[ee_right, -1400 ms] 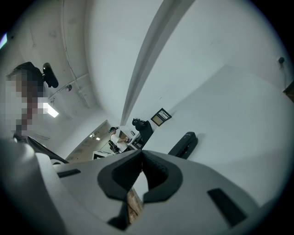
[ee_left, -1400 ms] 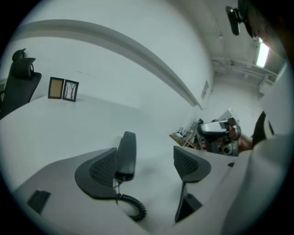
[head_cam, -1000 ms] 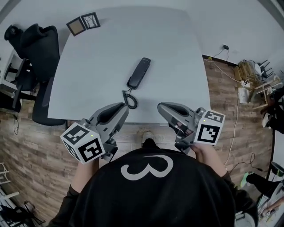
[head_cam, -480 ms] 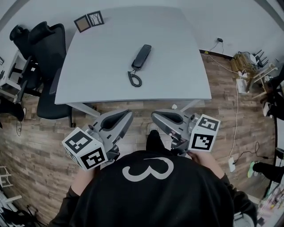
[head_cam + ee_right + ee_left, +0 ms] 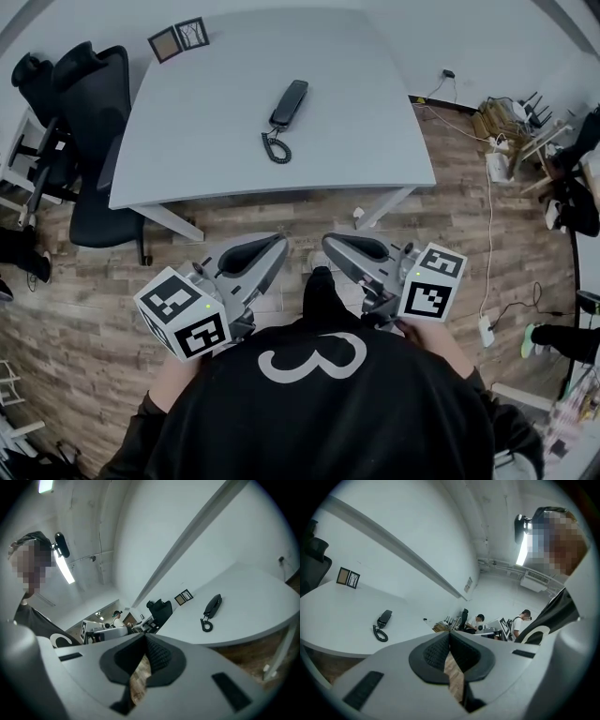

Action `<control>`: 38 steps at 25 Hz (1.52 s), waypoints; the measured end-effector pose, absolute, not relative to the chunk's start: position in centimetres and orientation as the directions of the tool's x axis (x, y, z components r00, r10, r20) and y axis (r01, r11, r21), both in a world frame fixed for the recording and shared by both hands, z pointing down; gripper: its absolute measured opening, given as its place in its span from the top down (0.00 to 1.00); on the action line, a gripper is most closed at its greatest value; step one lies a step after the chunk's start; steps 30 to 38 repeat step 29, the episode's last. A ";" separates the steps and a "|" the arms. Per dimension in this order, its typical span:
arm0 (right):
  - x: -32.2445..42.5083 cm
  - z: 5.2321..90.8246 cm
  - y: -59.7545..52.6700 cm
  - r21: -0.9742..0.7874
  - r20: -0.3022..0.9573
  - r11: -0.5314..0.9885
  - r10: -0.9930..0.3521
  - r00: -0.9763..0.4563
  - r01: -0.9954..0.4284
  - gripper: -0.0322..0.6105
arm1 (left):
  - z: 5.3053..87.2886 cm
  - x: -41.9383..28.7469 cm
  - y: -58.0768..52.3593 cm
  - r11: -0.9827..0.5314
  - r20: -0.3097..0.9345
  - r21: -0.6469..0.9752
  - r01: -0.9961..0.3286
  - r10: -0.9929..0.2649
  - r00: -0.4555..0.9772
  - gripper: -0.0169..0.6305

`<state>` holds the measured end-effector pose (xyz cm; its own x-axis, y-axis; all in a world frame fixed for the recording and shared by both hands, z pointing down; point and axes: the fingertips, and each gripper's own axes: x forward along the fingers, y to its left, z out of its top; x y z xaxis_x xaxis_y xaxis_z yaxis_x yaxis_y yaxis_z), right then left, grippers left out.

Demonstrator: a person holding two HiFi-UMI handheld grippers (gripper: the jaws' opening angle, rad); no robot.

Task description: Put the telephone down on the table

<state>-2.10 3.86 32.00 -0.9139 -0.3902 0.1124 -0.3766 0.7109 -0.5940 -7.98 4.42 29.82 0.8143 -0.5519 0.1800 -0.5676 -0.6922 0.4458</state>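
**A:** How do the jaws stand?

**B:** The left gripper (image 5: 449, 638) has its jaws together, pad against pad, with nothing between them. Only floorboards show through the slot beneath. The right gripper (image 5: 143, 641) is the same, closed and empty.

**A:** And the telephone?

**B:** The telephone (image 5: 288, 103) lies flat near the middle of the grey table (image 5: 375, 122). Its coiled cord (image 5: 275, 150) is curled just beside its near end. Neither gripper touches it. Both are held over the wood floor (image 5: 441, 211), well apart from the table's edge.

**A:** What else is in the room?

**B:** Two picture frames (image 5: 179, 40) are at the table's far left corner, and a black office chair (image 5: 89, 98) is at its left side. A white cable (image 5: 488, 244) trails across the floor on the right.

**A:** Any change from a second ago?

**B:** Then the gripper tips were at the table's near edge, close to the cord. Now bare floor lies between them and the table, so the person has backed away. The telephone has not shifted on the tabletop.
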 end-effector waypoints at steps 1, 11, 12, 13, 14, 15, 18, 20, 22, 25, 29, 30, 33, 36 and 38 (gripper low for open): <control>-2.0 32.1 4.1 -0.591 0.118 0.711 -0.392 -0.912 -0.382 0.94 | 29.8 -7.8 4.7 -0.696 0.178 0.444 -0.565 -0.549 0.817 0.95; -1.8 32.5 6.1 -0.596 0.119 0.712 -0.379 -0.918 -0.372 0.94 | 30.4 -7.1 6.4 -0.712 0.203 0.431 -0.554 -0.522 0.829 0.95; -1.8 32.5 6.1 -0.598 0.119 0.710 -0.381 -0.917 -0.372 0.94 | 30.5 -7.0 6.4 -0.713 0.207 0.429 -0.556 -0.521 0.828 0.95; -1.7 32.6 6.2 -0.597 0.119 0.710 -0.382 -0.916 -0.374 0.94 | 30.5 -7.0 6.5 -0.713 0.210 0.426 -0.557 -0.521 0.827 0.95; -1.6 32.6 6.4 -0.594 0.120 0.711 -0.384 -0.916 -0.376 0.94 | 30.6 -6.9 6.6 -0.713 0.212 0.425 -0.557 -0.520 0.827 0.95; -1.4 32.7 6.5 -0.593 0.120 0.712 -0.384 -0.915 -0.377 0.94 | 30.7 -6.7 6.8 -0.714 0.212 0.425 -0.557 -0.519 0.828 0.95; -1.1 33.0 6.9 -0.596 0.118 0.709 -0.388 -0.914 -0.377 0.94 | 30.8 -6.5 7.2 -0.711 0.210 0.432 -0.555 -0.519 0.829 0.95; -1.0 33.2 7.0 -0.599 0.117 0.706 -0.390 -0.913 -0.378 0.94 | 31.0 -6.4 7.3 -0.708 0.210 0.439 -0.553 -0.517 0.830 0.95; -1.0 33.2 7.1 -0.599 0.116 0.705 -0.392 -0.913 -0.379 0.94 | 31.1 -6.2 7.3 -0.707 0.212 0.440 -0.553 -0.517 0.829 0.95; -0.5 33.0 7.4 -0.595 0.112 0.706 -0.401 -0.909 -0.384 0.94 | 30.9 -5.7 7.3 -0.711 0.212 0.433 -0.554 -0.517 0.829 0.95; 0.2 32.5 7.6 -0.591 0.107 0.705 -0.415 -0.904 -0.393 0.94 | 30.1 -5.2 7.4 -0.721 0.203 0.424 -0.547 -0.513 0.834 0.95; 0.2 32.5 7.6 -0.591 0.107 0.705 -0.415 -0.904 -0.393 0.94 | 30.1 -5.2 7.4 -0.721 0.203 0.424 -0.547 -0.513 0.834 0.95; 0.2 32.5 7.6 -0.591 0.107 0.705 -0.415 -0.904 -0.393 0.94 | 30.1 -5.2 7.4 -0.721 0.203 0.424 -0.547 -0.513 0.834 0.95; 0.2 32.5 7.6 -0.591 0.107 0.705 -0.415 -0.904 -0.393 0.94 | 30.1 -5.2 7.4 -0.721 0.203 0.424 -0.547 -0.513 0.834 0.95; 0.2 32.5 7.6 -0.591 0.107 0.705 -0.415 -0.904 -0.393 0.94 | 30.1 -5.2 7.4 -0.721 0.203 0.424 -0.547 -0.513 0.834 0.95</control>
